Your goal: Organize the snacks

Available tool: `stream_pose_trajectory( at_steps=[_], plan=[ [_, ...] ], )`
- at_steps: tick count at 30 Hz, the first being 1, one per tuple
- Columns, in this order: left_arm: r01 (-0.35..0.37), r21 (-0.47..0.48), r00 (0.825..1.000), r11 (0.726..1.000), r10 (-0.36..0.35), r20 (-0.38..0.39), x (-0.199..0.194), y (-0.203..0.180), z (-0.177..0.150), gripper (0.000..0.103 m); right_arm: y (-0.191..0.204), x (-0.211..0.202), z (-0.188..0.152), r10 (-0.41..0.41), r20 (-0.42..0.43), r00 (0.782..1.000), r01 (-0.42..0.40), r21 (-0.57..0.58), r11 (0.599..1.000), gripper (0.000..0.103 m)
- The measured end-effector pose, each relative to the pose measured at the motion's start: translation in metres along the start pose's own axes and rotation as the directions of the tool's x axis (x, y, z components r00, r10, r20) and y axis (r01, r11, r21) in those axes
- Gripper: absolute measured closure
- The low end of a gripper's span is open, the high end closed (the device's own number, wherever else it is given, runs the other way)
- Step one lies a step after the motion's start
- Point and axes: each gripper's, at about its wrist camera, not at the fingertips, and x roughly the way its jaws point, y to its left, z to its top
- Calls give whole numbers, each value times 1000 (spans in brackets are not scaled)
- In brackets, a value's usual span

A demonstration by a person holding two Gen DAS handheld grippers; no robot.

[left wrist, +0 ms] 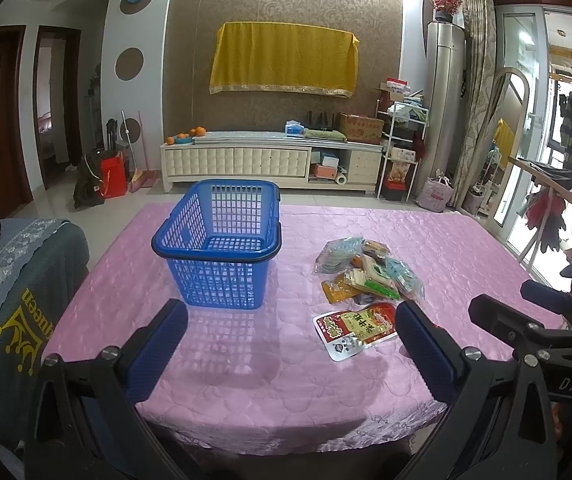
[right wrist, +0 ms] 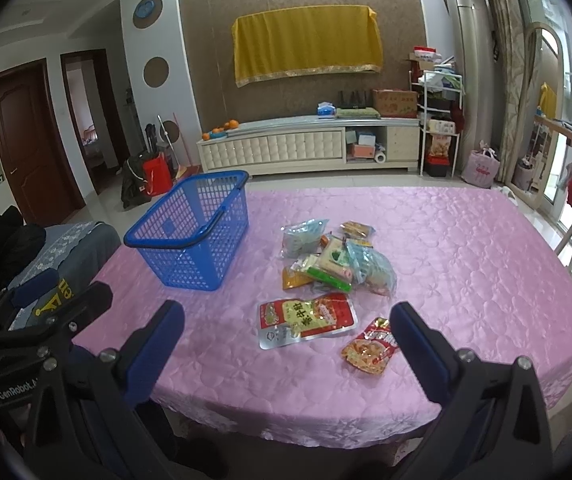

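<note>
Crinkly foil, light and slippery: red snack pouch (right wrist: pixel 307 319) best pinched at an edge, both hand-held grippers (left wrist: pixel 286 344) (right wrist: pixel 286 340) spread.

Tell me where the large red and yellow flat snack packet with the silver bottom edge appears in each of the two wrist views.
Left wrist view: the large red and yellow snack packet lies lower right of centre, beside the gripper's right finger.
Right wrist view: the packet lies at lower centre, between the fingers.
Shared landmark: the blue plastic basket, left of it.
</note>
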Motion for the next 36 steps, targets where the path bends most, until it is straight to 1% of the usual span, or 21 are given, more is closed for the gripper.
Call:
stream_pose_trajectory(
  at_steps=[19,24,28,32,36],
  plan=[
    [7,5,1000,1000,-7,-3,-3,-2,2,0,-1,-1,2,4,0,1000,-4,3,1000,0],
    [20,13,1000,1000,-20,9,-2,-4,14,0,-4,-5,11,2,20,1000,-2,6,1000,0],
    [37,8,999,999,-37,21,0,-6,29,0,-3,-5,24,-6,24,1000,6,-37,999,0],
    [47,13,999,999,-47,22,9,-9,41,0,-9,-3,39,-25,40,999,26,-37,999,0],
    [52,17,998,998,-53,22,23,-10,55,0,-23,5,52,-16,59,998,18,-21,1000,0]
  ],
)
